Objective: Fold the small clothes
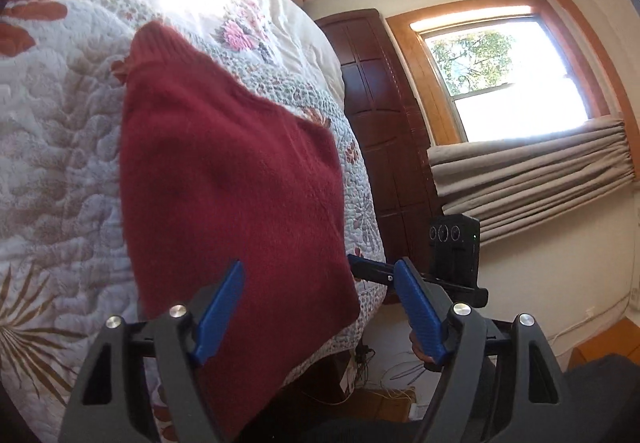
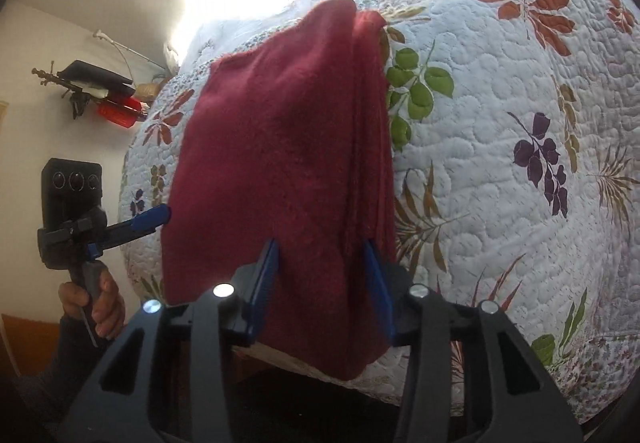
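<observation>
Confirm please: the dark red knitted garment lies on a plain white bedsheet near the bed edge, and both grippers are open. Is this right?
Not quite. The dark red garment lies on a quilted bedspread printed with leaves and flowers, not a plain white sheet; the right wrist view shows it best. The rest holds: the left gripper and the right gripper are open.

Free room and obstacles, by claw.

Left claw point(image 1: 320, 307): jaws apart, gap wide. Red knit garment point(image 1: 224, 179) fills the space ahead and to its left, lying on the quilted bedspread point(image 1: 60, 147). To its right, past the bed edge: open air, then the other gripper point(image 1: 454, 263), a dark wooden cabinet point(image 1: 380, 123) and a curtain point(image 1: 532, 171) beyond.

Right claw point(image 2: 322, 283): blue pads point(image 2: 262, 291) flank the garment's near end; cloth occupies the gap. To its right: bare quilt, unobstructed. To its left: bed edge, then a hand point(image 2: 94, 303) on the other gripper's grip.
</observation>
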